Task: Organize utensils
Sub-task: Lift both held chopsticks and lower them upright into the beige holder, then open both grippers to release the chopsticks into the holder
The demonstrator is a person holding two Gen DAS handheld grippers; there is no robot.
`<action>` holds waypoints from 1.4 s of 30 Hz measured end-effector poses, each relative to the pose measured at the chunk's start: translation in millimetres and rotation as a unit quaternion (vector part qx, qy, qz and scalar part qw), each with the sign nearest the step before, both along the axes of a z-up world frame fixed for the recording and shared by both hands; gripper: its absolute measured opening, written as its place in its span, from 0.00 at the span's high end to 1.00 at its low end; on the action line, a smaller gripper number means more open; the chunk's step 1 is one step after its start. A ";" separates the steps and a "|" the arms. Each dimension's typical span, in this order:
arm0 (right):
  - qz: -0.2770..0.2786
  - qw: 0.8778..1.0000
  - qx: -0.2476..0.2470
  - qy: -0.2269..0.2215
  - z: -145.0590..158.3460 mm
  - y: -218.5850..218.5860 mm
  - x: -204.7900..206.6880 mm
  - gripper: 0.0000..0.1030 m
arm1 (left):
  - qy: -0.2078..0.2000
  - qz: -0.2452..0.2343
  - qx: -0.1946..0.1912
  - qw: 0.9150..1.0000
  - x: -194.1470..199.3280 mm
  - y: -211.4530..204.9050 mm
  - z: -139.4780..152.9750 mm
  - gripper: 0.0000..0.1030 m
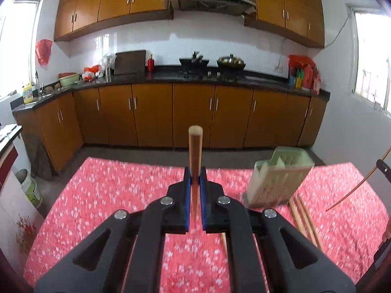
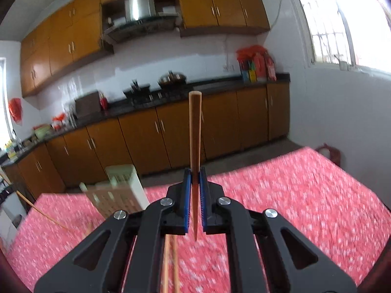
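Chopsticks: each claw is clamped tight on one, its long axis running forward along the fingers. Left claw (image 1: 195,183) has the holder (image 1: 281,178) ahead to its right; right claw (image 2: 195,183) has it ahead-left, on the desk (image 1: 110,195). Neither looks clearly nearer.

The left claw (image 1: 195,173) pinches an upright chopstick (image 1: 195,146) above the red floral tablecloth (image 1: 110,195).

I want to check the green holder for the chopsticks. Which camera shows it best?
The left wrist view shows the green holder best: it stands on the red tablecloth in full, only slightly blurred. In the right wrist view the holder is more blurred, and its lower part is hidden behind the right gripper.
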State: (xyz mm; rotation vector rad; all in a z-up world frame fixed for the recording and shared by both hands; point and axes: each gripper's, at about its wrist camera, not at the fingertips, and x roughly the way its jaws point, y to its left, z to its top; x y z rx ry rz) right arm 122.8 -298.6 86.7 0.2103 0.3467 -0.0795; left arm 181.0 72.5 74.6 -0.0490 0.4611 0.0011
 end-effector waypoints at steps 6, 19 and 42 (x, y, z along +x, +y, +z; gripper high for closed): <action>0.033 0.994 0.036 -0.096 69.2 9.0 7.7 0.93 | -0.067 -0.022 -0.029 0.997 9.7 -16.3 63.4 0.92; 0.102 0.992 0.024 -0.075 56.6 60.5 69.7 0.93 | -0.079 -0.091 -0.098 0.988 55.1 -73.6 82.5 0.92; 0.115 0.993 0.033 -0.018 31.2 68.1 86.2 0.68 | -0.030 -0.063 -0.068 0.995 87.2 -84.6 18.5 0.78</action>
